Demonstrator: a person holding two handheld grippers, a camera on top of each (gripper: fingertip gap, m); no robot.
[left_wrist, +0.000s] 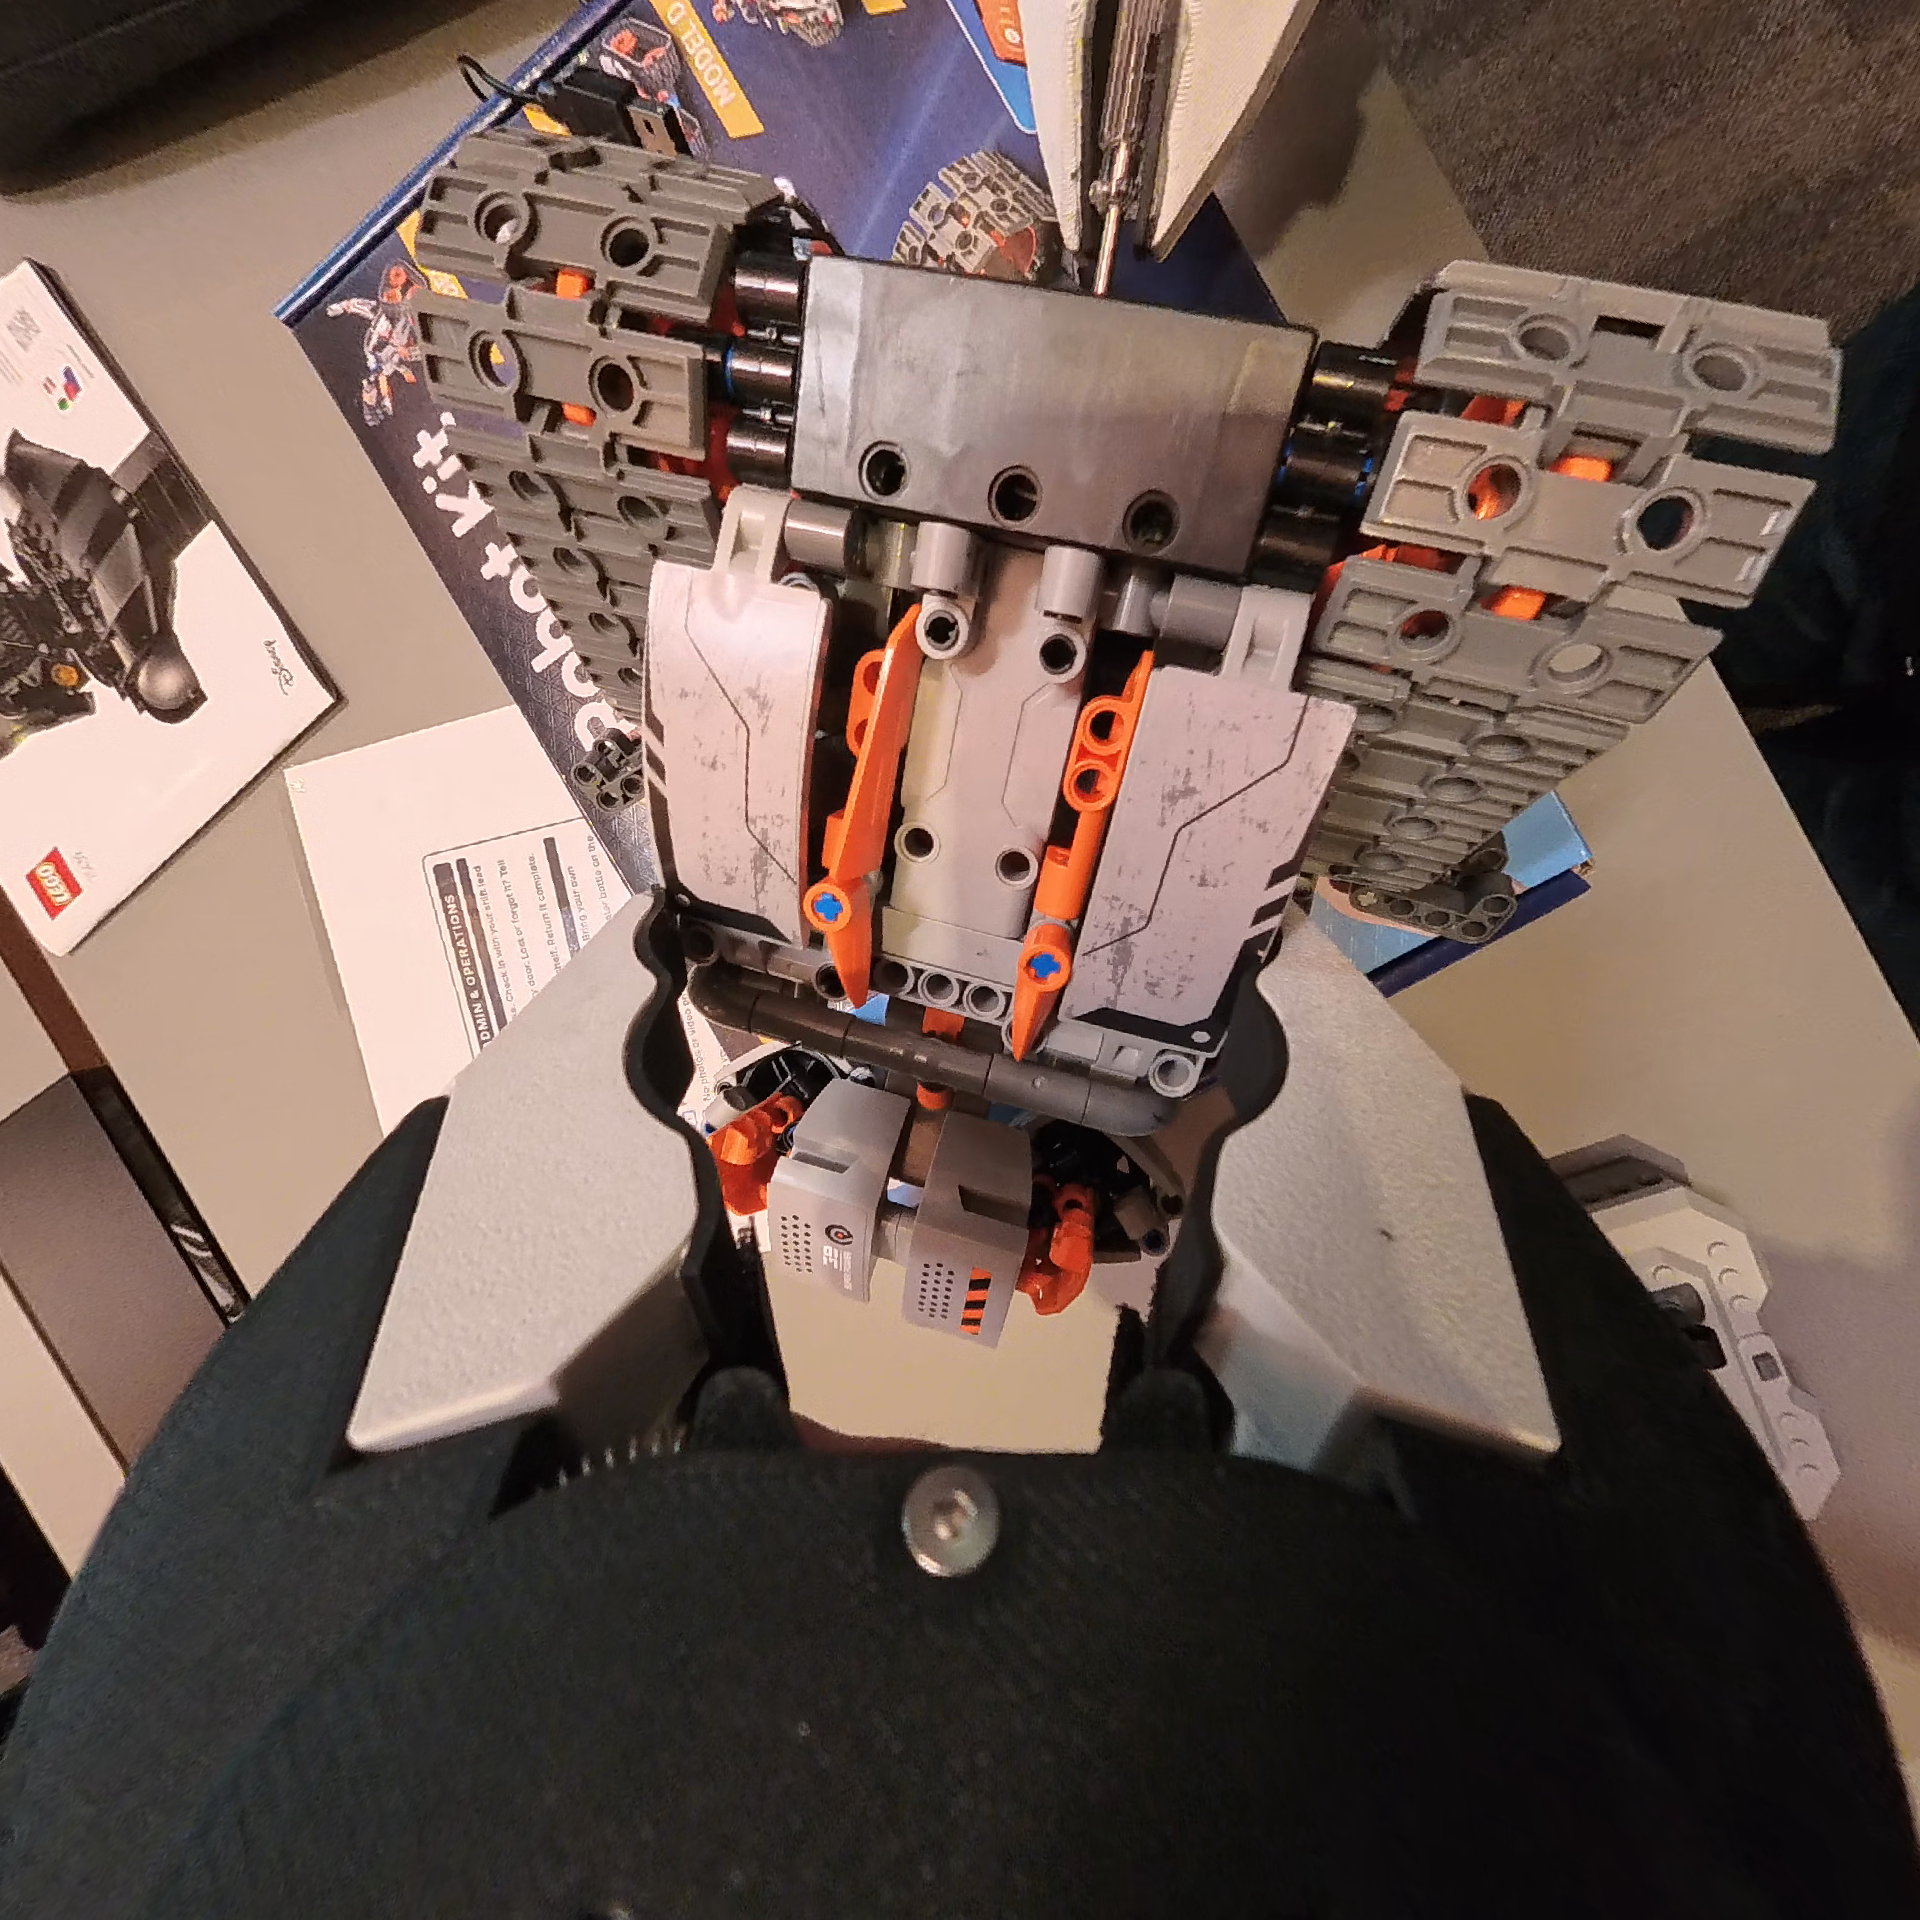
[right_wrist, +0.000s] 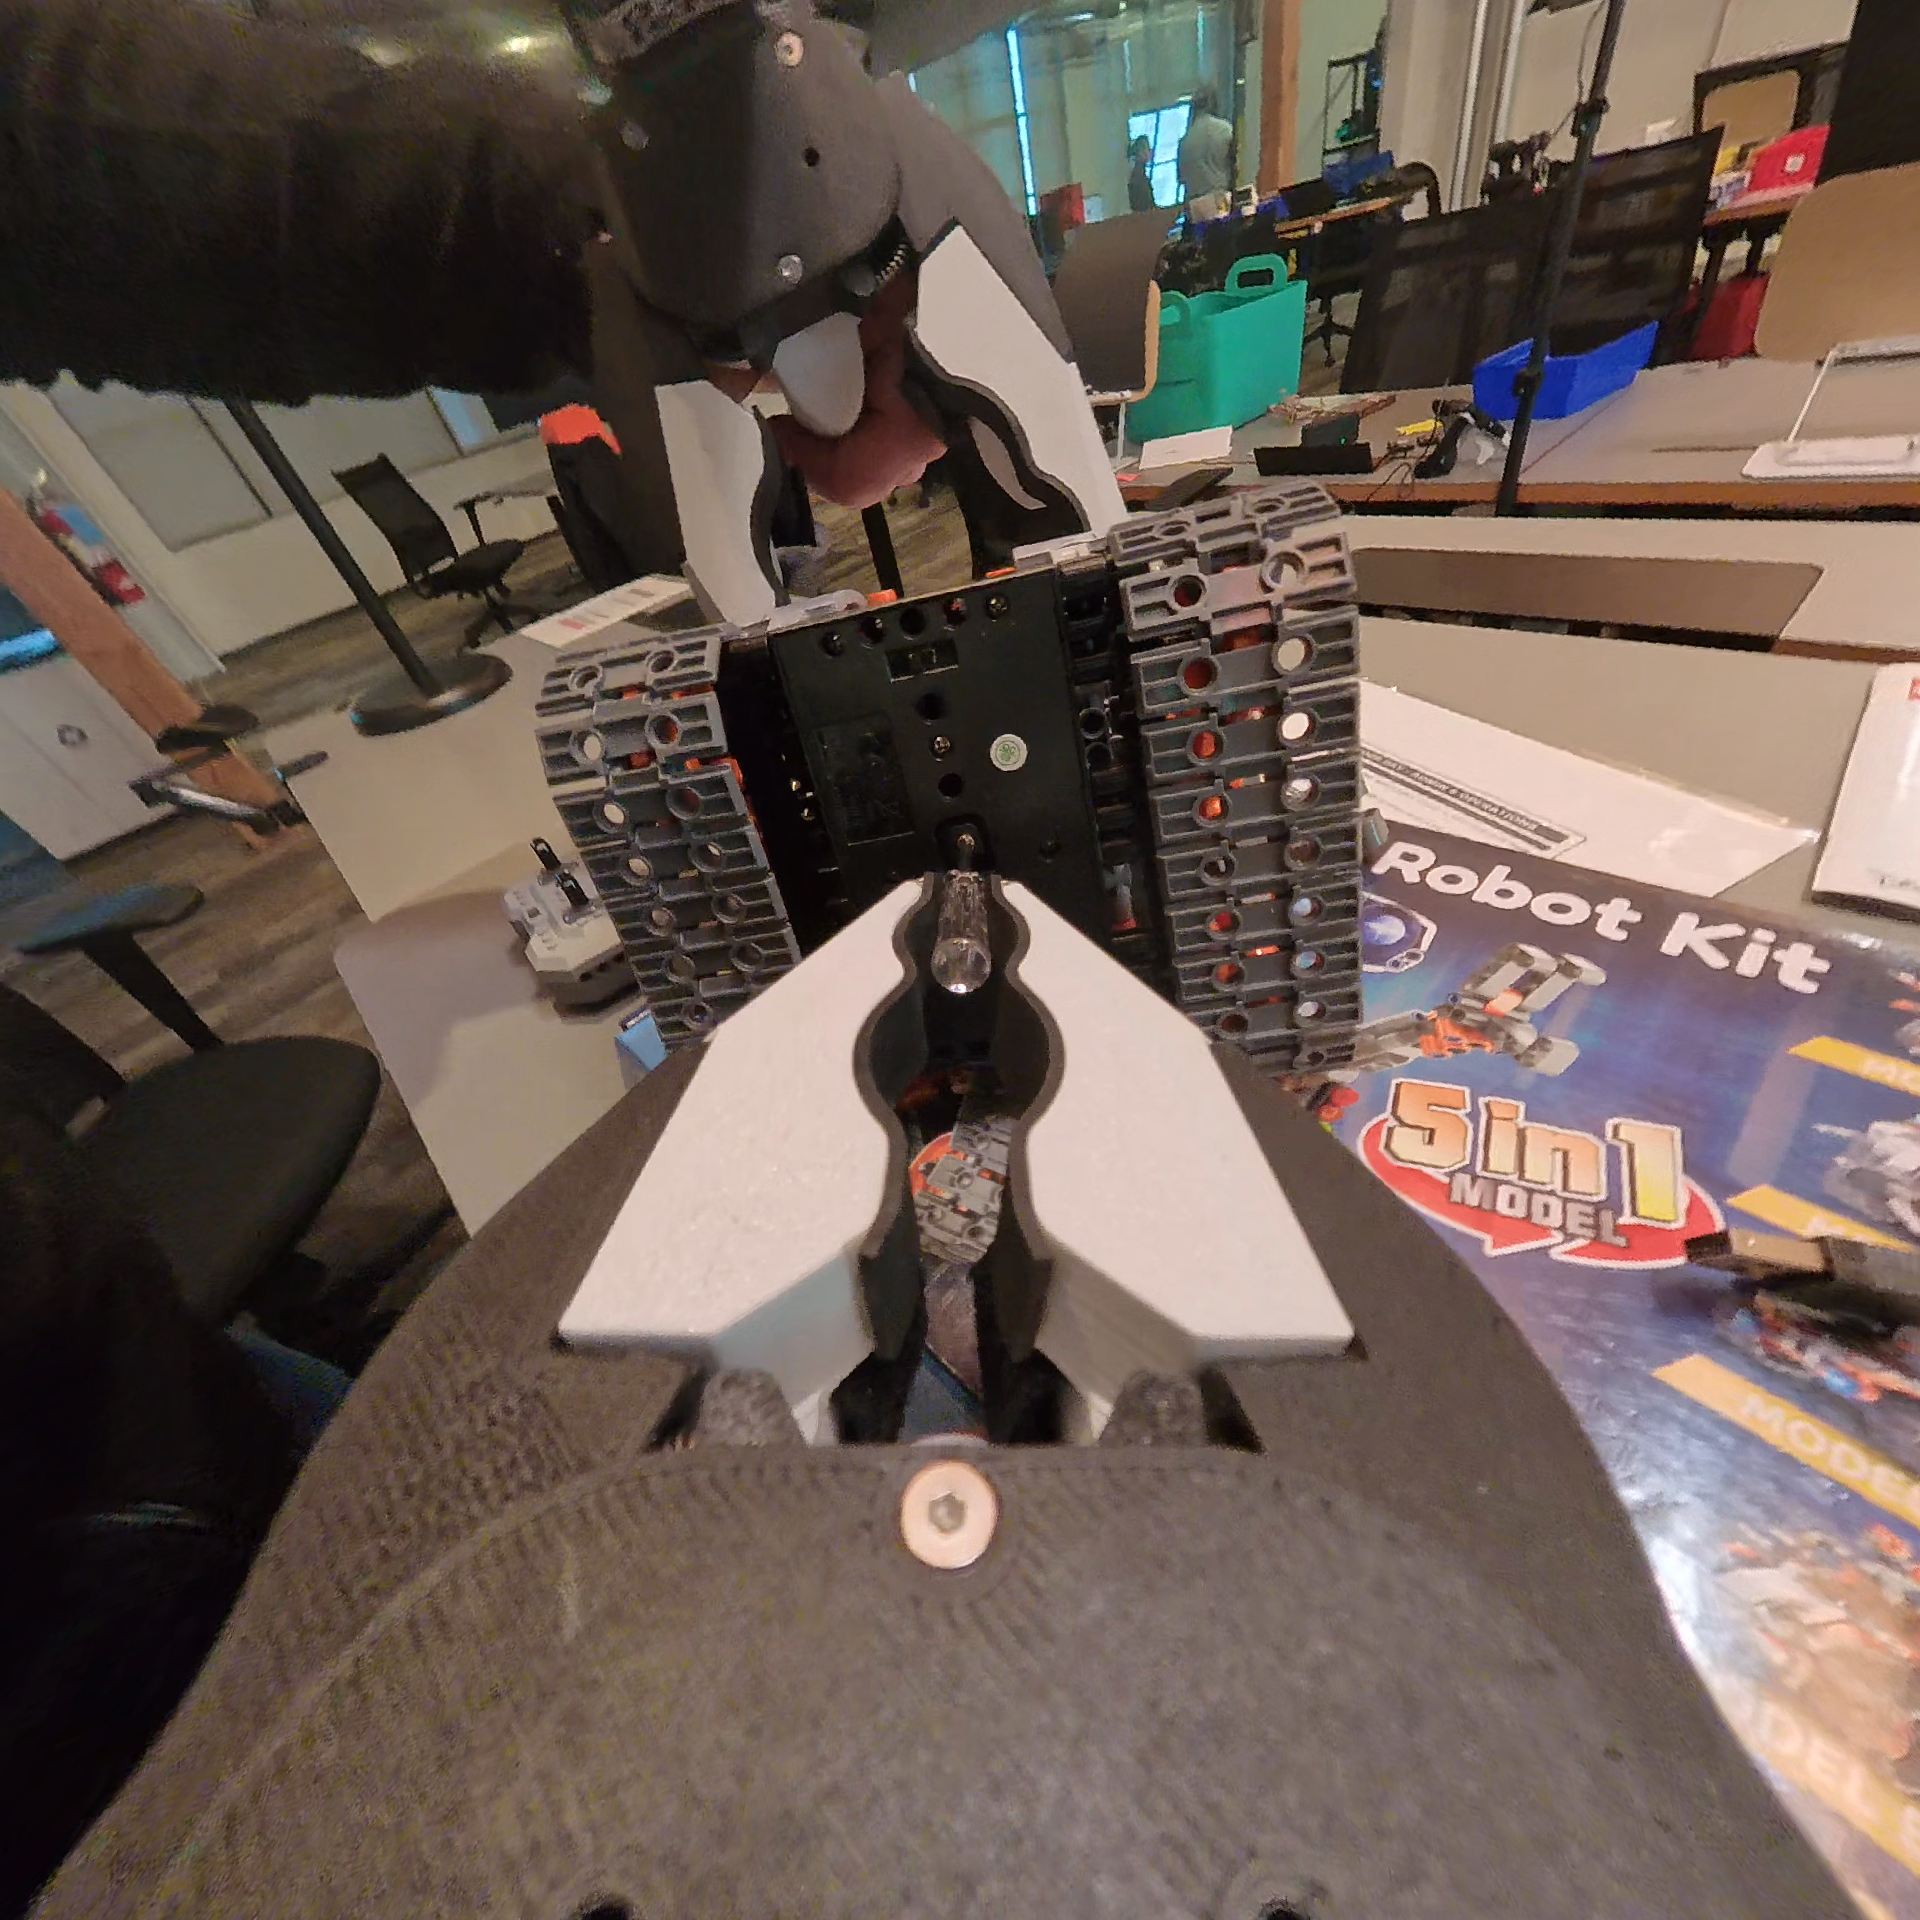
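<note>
A tracked robot model (left_wrist: 1039, 395) of grey and orange building bricks stands on end over a blue kit box (left_wrist: 582, 260). My left gripper (left_wrist: 961, 935) is shut on the model's lower body, one white finger on each side. In the right wrist view the model's black underside (right_wrist: 914, 748) faces me, with grey tracks left and right. My right gripper (right_wrist: 961, 894) is shut on a small clear-handled screwdriver (right_wrist: 958, 930), its tip against the black block. The left gripper (right_wrist: 904, 561) holds the model's top there. The right gripper and screwdriver (left_wrist: 1120, 135) show at the top of the left wrist view.
The kit box (right_wrist: 1558, 1039) lies flat on a pale table. An instruction booklet (left_wrist: 125, 582) and a white printed sheet (left_wrist: 436, 894) lie to the left. A grey brick part (left_wrist: 1714, 1330) lies to the right. A small grey unit (right_wrist: 561, 925) sits near the table edge, with a black chair (right_wrist: 208, 1143) beyond.
</note>
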